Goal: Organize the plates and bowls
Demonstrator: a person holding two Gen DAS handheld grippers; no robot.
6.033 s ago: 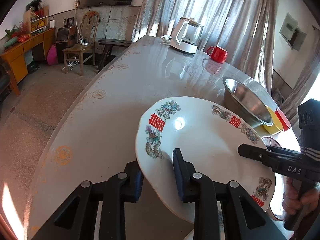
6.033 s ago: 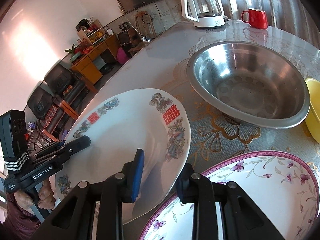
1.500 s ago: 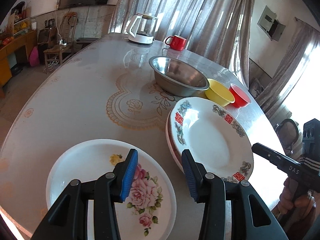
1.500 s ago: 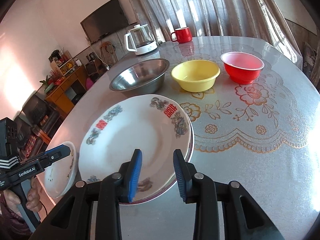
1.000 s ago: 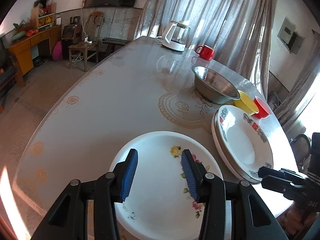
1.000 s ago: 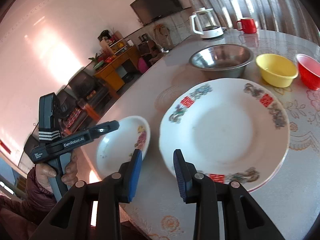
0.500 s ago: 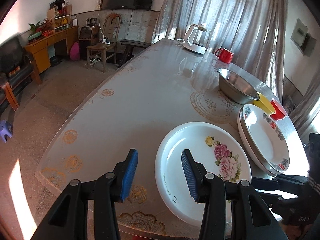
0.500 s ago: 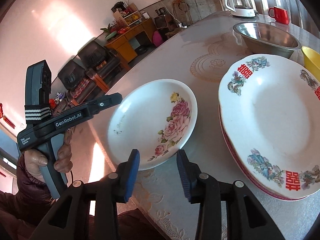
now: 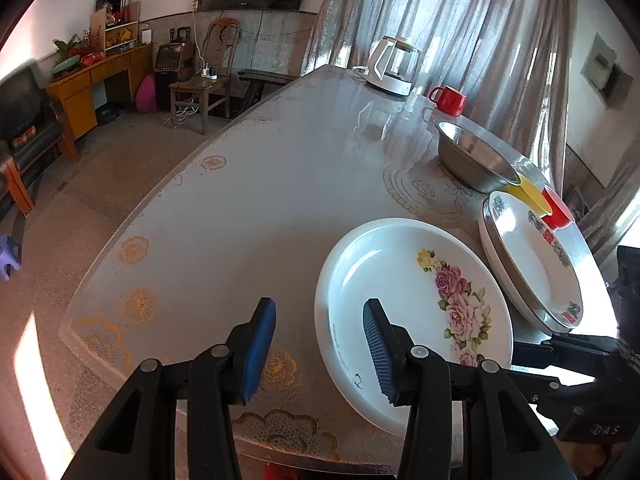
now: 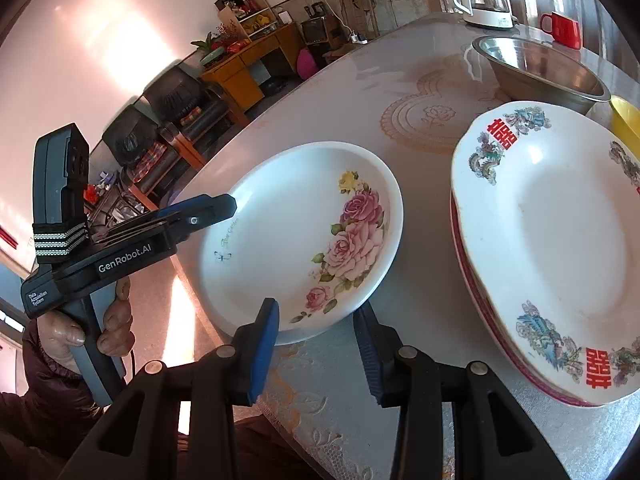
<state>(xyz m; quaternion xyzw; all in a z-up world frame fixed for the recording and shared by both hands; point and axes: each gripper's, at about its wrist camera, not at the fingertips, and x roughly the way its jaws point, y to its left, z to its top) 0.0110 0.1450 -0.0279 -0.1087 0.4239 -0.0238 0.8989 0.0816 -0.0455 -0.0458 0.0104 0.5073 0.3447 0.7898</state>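
Observation:
A white plate with pink roses lies near the table's front edge. My left gripper is open, and the plate's left rim sits between its blue pads without touching them. My right gripper is open at the plate's near rim, with no pad pressing on it. To the right, a plate with dragons and red characters rests on top of a pink-rimmed plate. Behind that stack are a steel bowl, a yellow bowl and a red bowl.
A white kettle and a red mug stand at the far end of the grey table. The table's front edge is just below both grippers. A hand grips the left tool's handle.
The dragon plate, held by both grippers six seconds ago, now lies on the stack. Both grippers have swung left to the rose plate, and the right jaws have widened a little.

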